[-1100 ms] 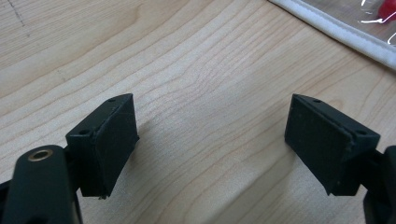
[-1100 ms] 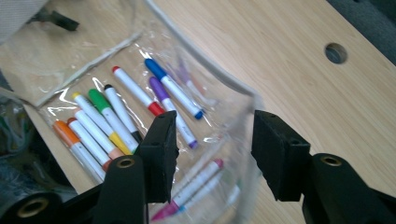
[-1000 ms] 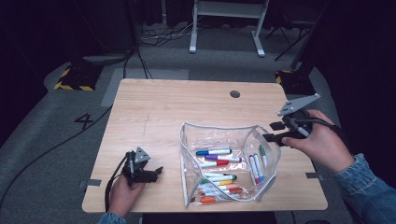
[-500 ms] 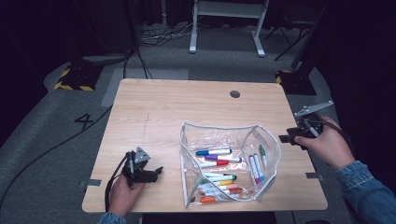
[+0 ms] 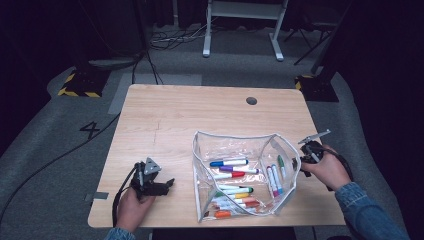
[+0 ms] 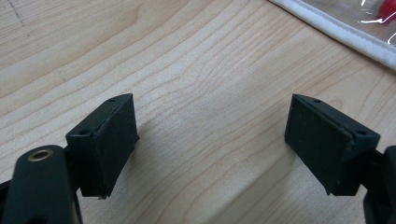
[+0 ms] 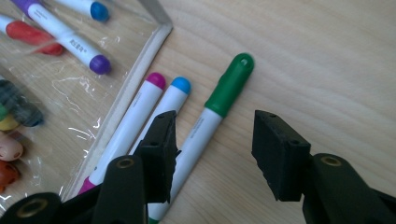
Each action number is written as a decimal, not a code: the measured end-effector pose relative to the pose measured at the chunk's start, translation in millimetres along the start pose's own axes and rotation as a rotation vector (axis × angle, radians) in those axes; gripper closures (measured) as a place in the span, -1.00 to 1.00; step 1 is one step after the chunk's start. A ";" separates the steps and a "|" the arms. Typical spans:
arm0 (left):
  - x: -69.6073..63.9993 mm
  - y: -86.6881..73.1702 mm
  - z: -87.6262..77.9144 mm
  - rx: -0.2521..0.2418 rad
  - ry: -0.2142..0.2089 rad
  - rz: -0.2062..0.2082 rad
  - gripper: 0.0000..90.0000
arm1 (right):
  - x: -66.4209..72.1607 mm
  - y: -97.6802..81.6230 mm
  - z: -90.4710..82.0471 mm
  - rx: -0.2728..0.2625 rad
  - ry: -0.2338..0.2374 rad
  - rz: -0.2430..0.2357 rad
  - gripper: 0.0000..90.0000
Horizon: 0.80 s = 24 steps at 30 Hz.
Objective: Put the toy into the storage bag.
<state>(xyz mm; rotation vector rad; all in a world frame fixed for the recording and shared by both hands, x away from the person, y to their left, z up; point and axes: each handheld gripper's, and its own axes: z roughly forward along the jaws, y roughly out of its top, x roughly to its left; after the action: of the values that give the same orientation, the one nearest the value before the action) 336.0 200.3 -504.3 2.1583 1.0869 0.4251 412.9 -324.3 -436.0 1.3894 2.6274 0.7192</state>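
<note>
- Green-capped marker (image 7: pixel 215 121), white barrel, lies flat on the table (image 7: pixel 327 70) beside pink and blue ones.
- Right tool (image 7: pixel 212 140) parted, astride it, gripping nothing.
- Left tool (image 6: pixel 210 144) wide, empty.

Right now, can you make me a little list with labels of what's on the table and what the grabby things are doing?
table: light wood table
pouch: clear pouch holding many markers
loose markers: pink marker, blue marker and green marker lie side by side on the wood beside the pouch
right hand-held gripper: open, low over the green marker, not gripping it
left hand-held gripper: open over bare wood
</note>
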 end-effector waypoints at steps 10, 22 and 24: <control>-0.1 -0.1 0.0 -0.001 0.000 0.000 -0.61 | 5.8 -11.3 32.4 0.012 -0.006 0.017 0.34; -0.1 -0.1 0.0 -0.001 0.000 -0.001 -0.61 | -2.9 -16.3 24.5 0.036 -0.080 0.036 0.71; -0.1 -0.1 0.0 0.000 0.000 0.000 -0.61 | -4.2 -16.1 18.4 0.023 -0.071 0.041 0.71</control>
<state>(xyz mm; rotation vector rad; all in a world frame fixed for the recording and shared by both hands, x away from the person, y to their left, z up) 335.8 200.2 -504.3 2.1577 1.0872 0.4253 408.4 -328.6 -460.0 1.4508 2.5685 0.6334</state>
